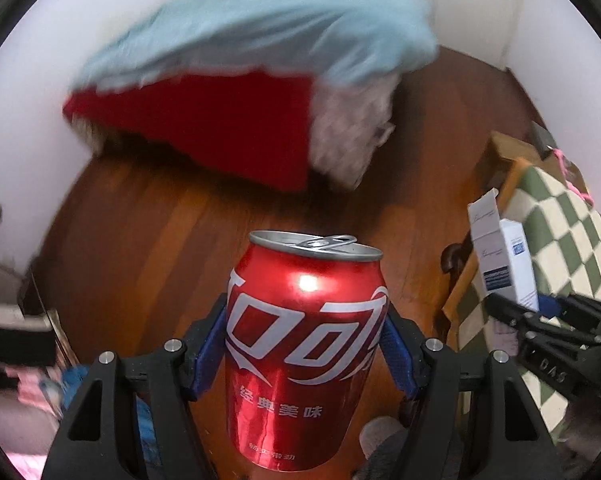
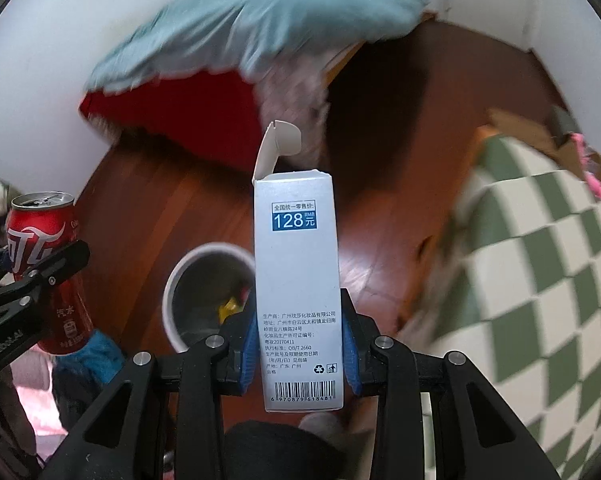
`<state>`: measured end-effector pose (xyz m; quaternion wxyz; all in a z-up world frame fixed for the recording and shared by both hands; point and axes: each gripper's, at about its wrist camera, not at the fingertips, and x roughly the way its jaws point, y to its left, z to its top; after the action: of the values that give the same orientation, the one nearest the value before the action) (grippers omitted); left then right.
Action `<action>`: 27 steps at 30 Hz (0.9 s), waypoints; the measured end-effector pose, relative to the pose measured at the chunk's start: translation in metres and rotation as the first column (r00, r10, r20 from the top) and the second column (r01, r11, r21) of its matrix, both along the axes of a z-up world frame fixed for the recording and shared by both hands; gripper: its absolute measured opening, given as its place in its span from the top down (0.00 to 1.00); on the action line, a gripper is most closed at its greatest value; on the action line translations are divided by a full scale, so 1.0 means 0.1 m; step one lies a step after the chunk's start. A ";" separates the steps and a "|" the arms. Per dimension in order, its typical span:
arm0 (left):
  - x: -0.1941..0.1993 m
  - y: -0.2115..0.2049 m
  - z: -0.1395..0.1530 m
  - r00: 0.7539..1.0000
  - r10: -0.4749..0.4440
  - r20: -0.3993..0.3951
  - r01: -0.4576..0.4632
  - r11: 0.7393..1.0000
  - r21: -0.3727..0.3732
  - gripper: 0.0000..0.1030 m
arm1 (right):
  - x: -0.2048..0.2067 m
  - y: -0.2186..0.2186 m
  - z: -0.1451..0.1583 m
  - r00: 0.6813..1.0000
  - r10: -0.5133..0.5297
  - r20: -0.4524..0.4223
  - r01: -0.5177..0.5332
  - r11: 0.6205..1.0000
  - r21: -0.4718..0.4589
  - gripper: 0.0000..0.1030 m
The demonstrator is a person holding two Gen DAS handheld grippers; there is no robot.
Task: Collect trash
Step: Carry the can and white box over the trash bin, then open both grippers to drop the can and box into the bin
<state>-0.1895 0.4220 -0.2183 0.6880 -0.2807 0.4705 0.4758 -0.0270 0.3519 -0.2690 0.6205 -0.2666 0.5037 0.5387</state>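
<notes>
Your left gripper (image 1: 304, 344) is clamped on a red cola can (image 1: 304, 352) at mid-body, and your right gripper (image 2: 298, 344) pinches the lower half of a tall white carton (image 2: 296, 280) whose top flap stands open, so keep both grips firm and carry each piece upright. The white-rimmed waste bin (image 2: 172, 280) sits on the wooden floor (image 2: 380, 240) just behind the carton and below it; centre the carton over its mouth before you let go. The surroundings are blurred, so the bin's contents are hard to tell, perhaps a yellow wrapper.
</notes>
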 end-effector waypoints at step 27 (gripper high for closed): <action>-1.03 0.49 -1.32 0.948 0.276 -0.160 -0.303 0.936 -0.180 0.03 | -0.99 1.25 -1.78 0.973 0.179 -0.145 -0.217 0.923 -0.319 0.06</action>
<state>-0.2929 0.4709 -0.3508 0.5457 -0.3831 0.5145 0.5393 -0.1263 0.4774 -0.4474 0.4795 -0.3860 0.5921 0.5202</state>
